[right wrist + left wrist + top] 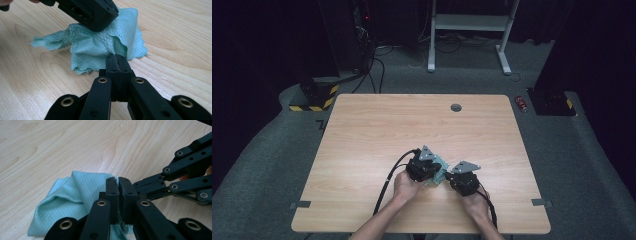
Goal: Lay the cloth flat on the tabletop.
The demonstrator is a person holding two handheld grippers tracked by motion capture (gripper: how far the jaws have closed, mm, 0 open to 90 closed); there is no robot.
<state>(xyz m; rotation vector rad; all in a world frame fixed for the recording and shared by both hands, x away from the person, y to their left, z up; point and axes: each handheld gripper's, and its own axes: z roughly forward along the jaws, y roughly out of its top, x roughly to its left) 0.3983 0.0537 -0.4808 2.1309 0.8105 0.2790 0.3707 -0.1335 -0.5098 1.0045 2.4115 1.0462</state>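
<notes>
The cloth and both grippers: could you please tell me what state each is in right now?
Teal cloth: crumpled and bunched on the wooden table, partly lifted, not flat.
Left gripper: jaws closed, with cloth showing between them near their base.
Right gripper: jaws closed at the cloth's edge; whether cloth is pinched between them cannot be told.

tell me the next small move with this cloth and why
Probably draw the two grippers slowly apart to open the cloth. The left gripper has its jaws shut on a fold of the teal cloth, the right gripper looks shut at its edge, and the cloth lies bunched between them on the table.
</notes>
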